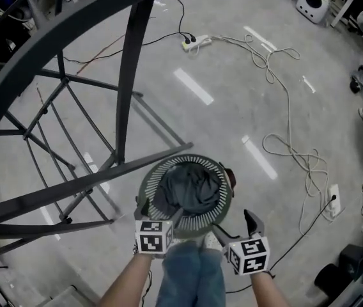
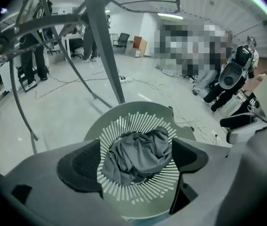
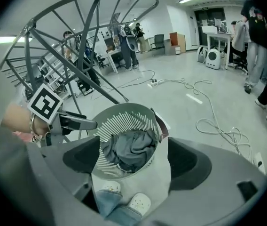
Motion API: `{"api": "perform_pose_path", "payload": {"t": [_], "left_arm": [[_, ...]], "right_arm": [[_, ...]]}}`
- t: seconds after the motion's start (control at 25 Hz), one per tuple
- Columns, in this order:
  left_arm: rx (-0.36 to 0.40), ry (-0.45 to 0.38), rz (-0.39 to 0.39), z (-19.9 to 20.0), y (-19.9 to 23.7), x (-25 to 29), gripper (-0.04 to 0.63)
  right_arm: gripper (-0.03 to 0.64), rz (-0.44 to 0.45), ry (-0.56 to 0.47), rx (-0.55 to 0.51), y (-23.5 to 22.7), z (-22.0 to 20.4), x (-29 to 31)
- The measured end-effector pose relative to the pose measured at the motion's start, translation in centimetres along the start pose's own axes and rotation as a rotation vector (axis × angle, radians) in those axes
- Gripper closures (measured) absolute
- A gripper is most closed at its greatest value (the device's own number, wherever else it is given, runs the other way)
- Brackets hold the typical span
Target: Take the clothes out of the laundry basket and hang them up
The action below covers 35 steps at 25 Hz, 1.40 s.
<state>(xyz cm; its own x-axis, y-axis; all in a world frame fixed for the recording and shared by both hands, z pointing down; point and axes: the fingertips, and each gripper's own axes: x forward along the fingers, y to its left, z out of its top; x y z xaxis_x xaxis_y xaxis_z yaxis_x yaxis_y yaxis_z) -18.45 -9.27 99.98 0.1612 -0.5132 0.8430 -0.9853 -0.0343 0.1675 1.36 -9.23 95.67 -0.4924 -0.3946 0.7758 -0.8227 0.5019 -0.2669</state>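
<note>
Left gripper (image 1: 160, 215) and right gripper (image 1: 235, 226) hover spread wide, empty, over the laundry basket (image 1: 147, 179); grey garment (image 1: 191, 187) inside, nothing hung yet.

A round, pale-green slatted plastic laundry basket (image 1: 144, 183) held a crumpled grey garment (image 1: 191, 187). The left gripper (image 1: 162, 215) and right gripper (image 1: 237, 227) hung over its near rim, jaws apart. A dark tubular metal drying rack (image 1: 129, 75) stood alongside.
</note>
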Motion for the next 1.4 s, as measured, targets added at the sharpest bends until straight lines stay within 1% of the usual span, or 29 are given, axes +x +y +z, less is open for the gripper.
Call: {"api": "perform_pose_path", "payload": {"t": [0.12, 0.24, 0.48, 0.6, 0.68, 0.76, 0.88, 0.92, 0.96, 1.0, 1.04, 1.12, 1.2, 1.28, 1.4], "left_arm": [[-0.045, 0.023, 0.025, -1.0, 0.7, 3.0, 0.156], [-0.069, 0.043, 0.034, -1.6, 1.3, 6.0, 0.170], [-0.017, 0.067, 0.034, -3.2, 2.3, 12.8, 0.210], [-0.008, 0.094, 0.057, -4.5, 3.6, 16.5, 0.236], [-0.020, 0.115, 0.061, -5.3, 4.3, 18.6, 0.270], [-0.043, 0.136, 0.055, -6.1, 4.8, 20.3, 0.296], [-0.129, 0.195, 0.040, -7.9, 5.4, 22.1, 0.316], [-0.146, 0.215, 0.043, -8.4, 5.6, 22.3, 0.330], [-0.145, 0.229, 0.050, -8.7, 5.8, 22.2, 0.407], [-0.127, 0.232, 0.053, -8.7, 5.8, 21.9, 0.574], [-0.100, 0.226, 0.045, -8.5, 5.5, 21.5, 0.574], [-0.045, 0.210, 0.004, -7.9, 4.3, 20.2, 0.574], [-0.010, 0.196, -0.035, -7.3, 3.0, 18.4, 0.574], [-0.002, 0.182, -0.057, -6.5, 2.2, 16.4, 0.575], [-0.008, 0.156, -0.066, -5.4, 1.5, 13.0, 0.575]], "right_arm": [[0.166, -0.009, -0.002, 0.017, -1.1, -0.9, 0.5], [0.167, -0.019, -0.019, 0.005, -2.2, -1.3, 1.3], [0.167, -0.025, -0.084, -0.059, -4.0, -1.2, 4.3], [0.167, -0.040, -0.111, -0.105, -4.9, -1.3, 6.3], [0.167, -0.055, -0.118, -0.128, -5.7, -1.6, 7.6], [0.167, -0.058, -0.130, -0.126, -6.3, -1.8, 8.5], [0.167, -0.055, -0.153, -0.113, -6.7, -1.9, 9.1], [0.167, -0.053, -0.157, -0.115, -6.6, -1.9, 9.3], [0.167, -0.052, -0.157, -0.120, -6.6, -1.9, 9.4], [0.167, -0.051, -0.156, -0.125, -6.4, -1.9, 9.4], [0.167, -0.051, -0.152, -0.130, -6.3, -1.9, 9.3], [0.169, -0.048, -0.143, -0.132, -5.8, -1.8, 8.7], [0.173, -0.040, -0.137, -0.124, -5.0, -1.4, 7.6], [0.176, -0.025, -0.131, -0.120, -4.0, -1.0, 6.4], [0.179, -0.005, -0.117, -0.130, -2.2, -0.3, 4.7]]}}
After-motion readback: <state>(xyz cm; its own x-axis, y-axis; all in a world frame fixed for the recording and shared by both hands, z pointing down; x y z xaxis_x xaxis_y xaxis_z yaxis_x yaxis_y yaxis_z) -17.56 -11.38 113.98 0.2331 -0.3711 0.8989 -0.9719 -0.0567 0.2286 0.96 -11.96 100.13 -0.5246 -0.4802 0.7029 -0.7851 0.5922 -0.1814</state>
